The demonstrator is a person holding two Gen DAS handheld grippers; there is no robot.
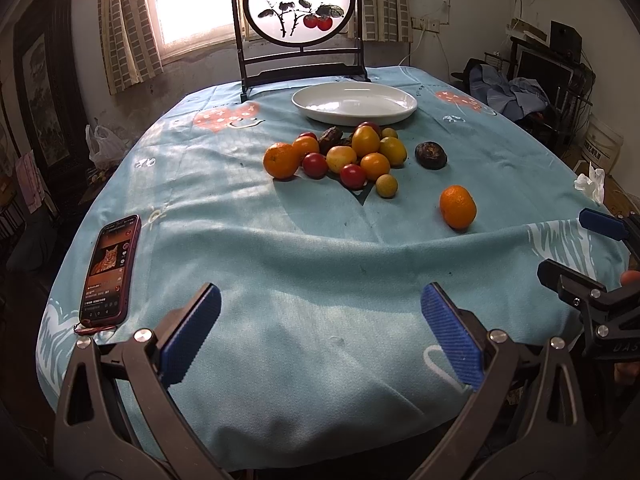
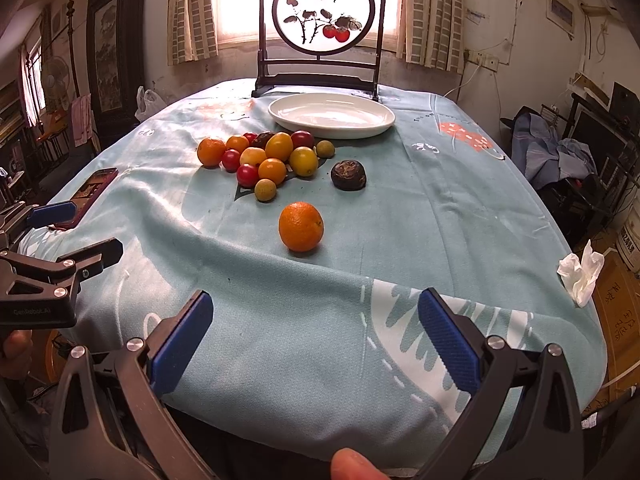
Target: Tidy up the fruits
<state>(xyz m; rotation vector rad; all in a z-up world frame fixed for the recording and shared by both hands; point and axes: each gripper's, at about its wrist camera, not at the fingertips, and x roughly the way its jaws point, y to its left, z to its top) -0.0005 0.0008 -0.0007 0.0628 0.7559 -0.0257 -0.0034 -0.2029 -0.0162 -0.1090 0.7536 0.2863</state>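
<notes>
Both pairs of fingers, left [image 1: 320, 332] and right [image 2: 316, 336], are spread wide and hold nothing, low at the bottom of each frame over the bench [image 1: 280, 240]. Fruits [image 1: 340, 156] sit heaped at centre, just below the white plate [image 1: 354, 104]; one orange [image 2: 301, 227] lies apart, nearer me.

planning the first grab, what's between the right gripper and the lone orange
Only bare, wrinkled tablecloth lies between the open right gripper and the lone orange, with a raised fold across it. The right wrist view shows this.
</notes>
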